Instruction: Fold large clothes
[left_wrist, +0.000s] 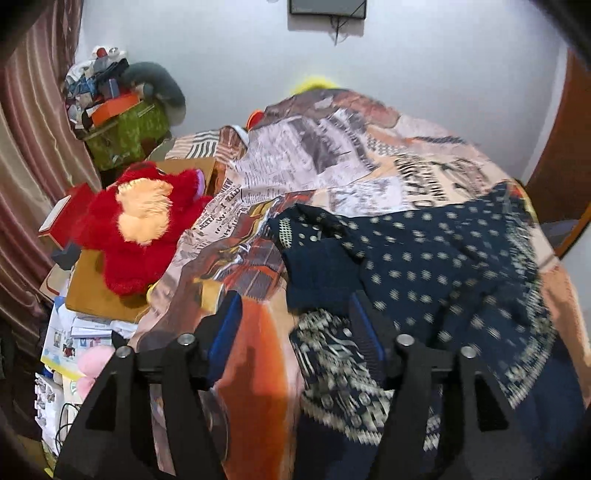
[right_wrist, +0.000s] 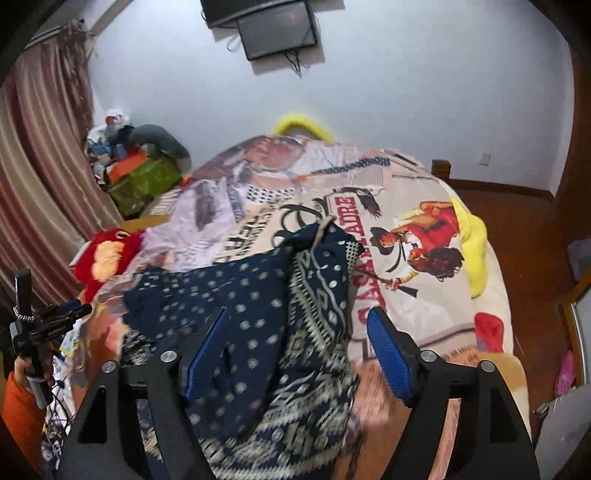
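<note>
A navy garment with white dots and a cream patterned border lies crumpled on the printed bedspread. My left gripper is open, its blue-padded fingers spread over the garment's near left edge, holding nothing. In the right wrist view the same garment is bunched into a heap below my right gripper, which is open with fingers wide apart above the cloth. The left gripper shows at the far left of that view, held in a hand.
A red plush toy and cardboard boxes sit left of the bed. A green box piled with clutter stands in the corner by the curtain. A yellow blanket hangs off the bed's right side. Wooden floor lies to the right.
</note>
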